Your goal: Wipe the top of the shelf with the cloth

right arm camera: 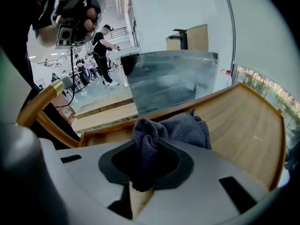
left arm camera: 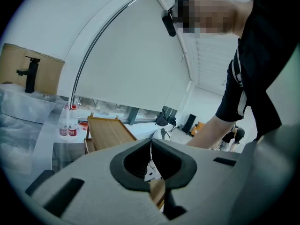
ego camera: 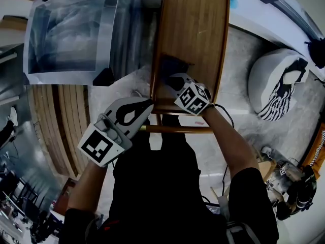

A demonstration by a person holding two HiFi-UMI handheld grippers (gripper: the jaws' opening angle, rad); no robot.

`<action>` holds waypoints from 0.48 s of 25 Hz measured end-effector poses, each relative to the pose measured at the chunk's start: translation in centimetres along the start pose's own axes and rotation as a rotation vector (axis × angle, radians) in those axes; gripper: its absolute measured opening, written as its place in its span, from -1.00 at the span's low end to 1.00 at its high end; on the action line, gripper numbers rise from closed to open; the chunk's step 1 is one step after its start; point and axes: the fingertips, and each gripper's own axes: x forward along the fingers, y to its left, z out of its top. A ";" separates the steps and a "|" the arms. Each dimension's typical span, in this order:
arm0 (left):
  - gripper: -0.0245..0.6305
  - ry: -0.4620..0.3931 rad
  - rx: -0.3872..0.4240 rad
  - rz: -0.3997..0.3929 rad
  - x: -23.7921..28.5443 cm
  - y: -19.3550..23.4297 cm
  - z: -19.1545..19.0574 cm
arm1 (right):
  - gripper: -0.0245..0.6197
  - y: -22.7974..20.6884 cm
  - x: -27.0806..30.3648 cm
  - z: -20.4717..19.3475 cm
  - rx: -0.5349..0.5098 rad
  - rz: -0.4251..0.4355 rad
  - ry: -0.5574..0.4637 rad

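The wooden shelf top (ego camera: 195, 29) runs away from me in the head view, with a raised rim round it. A dark grey cloth (ego camera: 170, 67) lies bunched on its near left part. My right gripper (ego camera: 171, 81) is shut on the cloth, which rises between its jaws in the right gripper view as cloth (right arm camera: 183, 128) on the shelf top (right arm camera: 243, 121). My left gripper (ego camera: 146, 107) hangs off the shelf's near left corner, apart from the cloth. Its jaws stand together with nothing between them (left arm camera: 151, 161); the shelf top (left arm camera: 110, 132) lies beyond.
A clear plastic box (ego camera: 71, 29) stands left of the shelf. Below it lies a slatted wooden bench (ego camera: 56, 121). A black-and-white patterned cushion (ego camera: 277, 83) sits on the floor at right. Two bottles (left arm camera: 68, 125) stand beside the shelf. A wooden rail (ego camera: 177, 129) crosses just below the shelf's near edge.
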 end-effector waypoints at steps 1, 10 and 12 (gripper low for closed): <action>-0.85 -0.001 0.001 -0.002 0.1 -0.1 0.1 | -0.71 0.3 -0.1 -0.1 0.004 0.009 0.000; -0.85 -0.008 0.008 -0.008 0.1 0.0 0.8 | -0.71 4.0 -0.2 -0.8 0.077 0.119 0.005; -0.85 -0.008 0.011 -0.009 0.1 0.0 1.0 | -0.71 5.0 -0.2 -0.9 0.081 0.142 0.009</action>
